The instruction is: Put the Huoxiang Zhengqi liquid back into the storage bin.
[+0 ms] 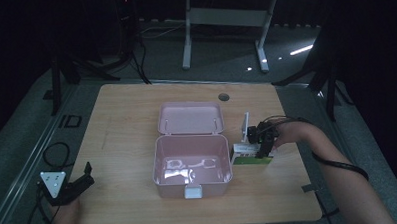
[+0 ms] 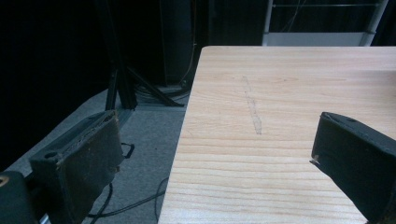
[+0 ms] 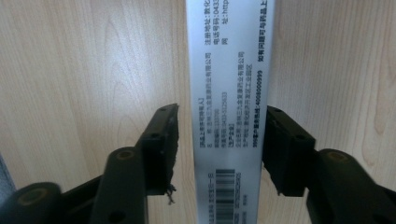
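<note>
A pale pink plastic box [image 1: 192,163] with rounded corners sits open at the middle of the light wood-grain table [image 1: 127,124]. Just beside its right wall lies a small white-and-green printed carton [image 1: 249,154]. The right gripper [image 3: 219,149] straddles the carton's narrow white face, jaws parted, one pad touching. The left gripper [image 1: 84,178] rests at the table's near left edge, jaws wide apart.
</note>
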`<state>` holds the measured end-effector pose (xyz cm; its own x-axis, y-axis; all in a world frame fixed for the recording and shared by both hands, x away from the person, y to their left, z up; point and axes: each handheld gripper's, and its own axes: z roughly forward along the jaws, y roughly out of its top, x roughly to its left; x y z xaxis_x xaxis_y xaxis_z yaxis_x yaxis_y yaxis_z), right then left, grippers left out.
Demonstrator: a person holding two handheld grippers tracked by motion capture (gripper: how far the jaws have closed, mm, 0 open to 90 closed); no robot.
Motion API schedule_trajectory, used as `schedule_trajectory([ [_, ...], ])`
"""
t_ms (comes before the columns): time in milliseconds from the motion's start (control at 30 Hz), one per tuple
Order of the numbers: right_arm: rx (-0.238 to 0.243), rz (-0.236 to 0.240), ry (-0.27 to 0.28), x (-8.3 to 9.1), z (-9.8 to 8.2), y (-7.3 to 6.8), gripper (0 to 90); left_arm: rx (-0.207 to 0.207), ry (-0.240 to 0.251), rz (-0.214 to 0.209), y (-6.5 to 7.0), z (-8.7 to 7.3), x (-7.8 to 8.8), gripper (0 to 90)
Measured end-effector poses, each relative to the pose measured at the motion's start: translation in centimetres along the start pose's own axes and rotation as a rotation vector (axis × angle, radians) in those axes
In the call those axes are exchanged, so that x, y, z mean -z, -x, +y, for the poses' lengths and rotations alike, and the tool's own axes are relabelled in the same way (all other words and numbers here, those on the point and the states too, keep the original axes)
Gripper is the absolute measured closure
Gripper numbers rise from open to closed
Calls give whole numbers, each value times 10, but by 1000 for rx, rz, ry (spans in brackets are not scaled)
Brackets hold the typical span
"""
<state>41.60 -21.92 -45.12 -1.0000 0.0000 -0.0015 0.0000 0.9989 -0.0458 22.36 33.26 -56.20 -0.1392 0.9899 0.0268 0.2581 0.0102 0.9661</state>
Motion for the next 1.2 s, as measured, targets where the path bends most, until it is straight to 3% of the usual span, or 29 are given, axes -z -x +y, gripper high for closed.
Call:
schedule_trajectory([
  [167, 6, -6, 6, -2, 1, 1, 600, 0, 0, 0, 0, 0, 0, 21],
  [500, 1, 24, 8, 1, 1, 1, 617, 1, 0, 1, 0, 0, 0, 21],
  [833, -16, 33, 8, 24, 0, -6, 618, 1, 0, 3, 0, 0, 0, 21],
  [1200, -18, 48, 12, 59, -2, -26, 618, 1, 0, 5, 0, 0, 0, 21],
])
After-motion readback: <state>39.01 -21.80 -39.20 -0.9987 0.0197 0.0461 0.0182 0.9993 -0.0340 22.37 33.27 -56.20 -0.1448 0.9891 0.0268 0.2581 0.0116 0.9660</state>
